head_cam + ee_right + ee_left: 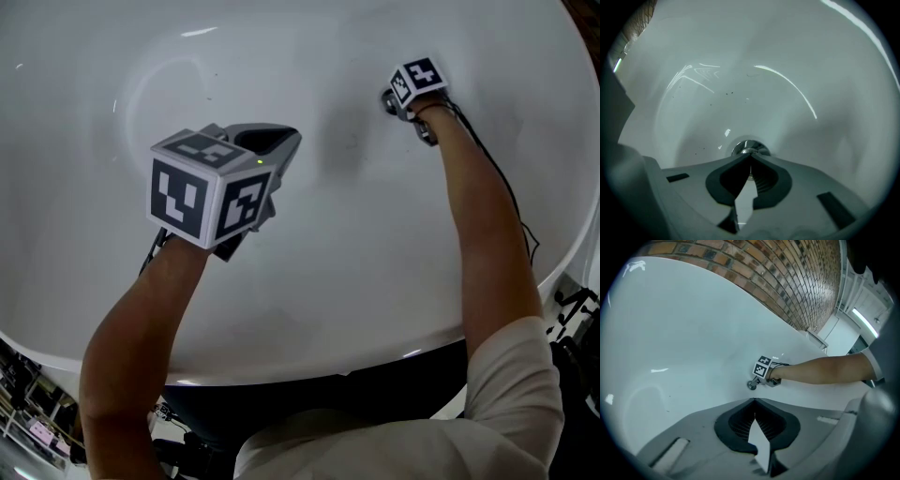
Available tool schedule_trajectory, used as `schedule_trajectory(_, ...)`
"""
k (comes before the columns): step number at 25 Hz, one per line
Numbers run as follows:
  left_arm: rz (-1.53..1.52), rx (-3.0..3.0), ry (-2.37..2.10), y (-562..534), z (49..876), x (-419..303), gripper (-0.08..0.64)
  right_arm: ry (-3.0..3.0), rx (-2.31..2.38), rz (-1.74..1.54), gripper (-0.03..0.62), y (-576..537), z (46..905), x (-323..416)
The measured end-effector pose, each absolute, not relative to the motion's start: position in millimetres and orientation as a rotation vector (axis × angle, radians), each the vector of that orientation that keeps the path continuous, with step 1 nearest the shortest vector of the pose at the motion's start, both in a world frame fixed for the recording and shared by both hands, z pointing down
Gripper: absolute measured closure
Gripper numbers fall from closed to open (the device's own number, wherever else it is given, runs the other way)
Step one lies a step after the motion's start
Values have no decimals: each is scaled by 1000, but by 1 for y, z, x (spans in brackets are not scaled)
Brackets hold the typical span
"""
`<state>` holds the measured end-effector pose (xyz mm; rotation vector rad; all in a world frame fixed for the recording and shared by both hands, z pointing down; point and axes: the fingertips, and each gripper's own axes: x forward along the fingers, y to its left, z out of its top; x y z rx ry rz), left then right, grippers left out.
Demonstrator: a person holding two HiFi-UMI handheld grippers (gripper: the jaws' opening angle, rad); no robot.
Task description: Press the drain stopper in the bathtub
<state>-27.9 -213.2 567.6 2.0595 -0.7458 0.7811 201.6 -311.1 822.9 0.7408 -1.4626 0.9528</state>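
**Head view.** The person is leaning over a white bathtub. The left gripper is hovering above the tub floor, well apart from the drain. The right gripper is reaching to the far end of the tub, its tip pointing down at the drain stopper, which is mostly covered here.

**Left gripper view.** The left gripper is holding its jaws pressed together with nothing between them. Beyond them, the right gripper is resting its tip at the chrome drain stopper on the tub floor. A brick wall is showing behind the tub rim.

**Right gripper view.** The right gripper is keeping its jaws pressed together, pinching nothing. The closed tips are sitting over the round chrome drain stopper, at or just touching its top; firm contact cannot be confirmed.

**Step in hand.** The pressing step appears to be under way, with the closed right jaws serving as the pushing point.

**Next move.** The push likely calls for a straight downward force, centred on the stopper cap so the tips are not sliding off the smooth chrome. The left gripper has no part in this and can be staying clear.
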Motion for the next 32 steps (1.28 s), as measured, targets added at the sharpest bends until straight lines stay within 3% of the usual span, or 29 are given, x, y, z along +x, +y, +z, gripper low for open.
schedule_trajectory(5,761,2063,-744,-215,566,-26,554,-1458,717,818,574,-313,822,199)
schedule_trajectory(32,715,2067,-744,-220,561,-22,554,-1440,695,784,574,-312,816,200)
